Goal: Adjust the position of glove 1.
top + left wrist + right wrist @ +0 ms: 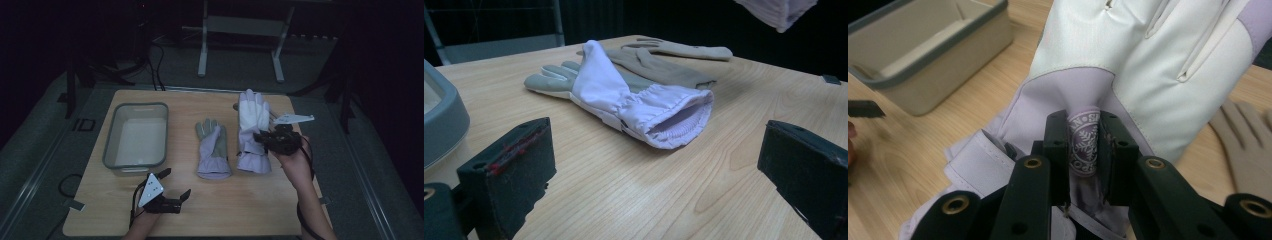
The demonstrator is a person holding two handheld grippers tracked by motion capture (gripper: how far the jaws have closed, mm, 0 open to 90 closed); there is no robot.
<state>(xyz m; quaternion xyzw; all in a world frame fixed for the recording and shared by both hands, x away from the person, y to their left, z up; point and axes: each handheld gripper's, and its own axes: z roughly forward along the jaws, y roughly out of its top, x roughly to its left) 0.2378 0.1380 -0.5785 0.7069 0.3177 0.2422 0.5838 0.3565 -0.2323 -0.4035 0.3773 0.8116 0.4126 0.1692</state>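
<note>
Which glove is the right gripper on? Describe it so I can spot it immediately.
On the wooden table, right of the grey bin, two gloves lie side by side. The right gripper has shut its jaws on the right-hand glove, the whiter one, whose fingertips reach farther back than the lilac-and-grey glove.

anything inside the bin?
The bin looks empty: bare pale floor in the high view. The right gripper view shows part of its inside, nothing in it; the near wall hides the bottom there.

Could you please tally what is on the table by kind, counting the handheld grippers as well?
Gloves: 2, the glove lying palm-up and the white-backed glove.
Grey bin: 1.
Grippers: 2, the left gripper and the right gripper.
Total: 5.
</note>
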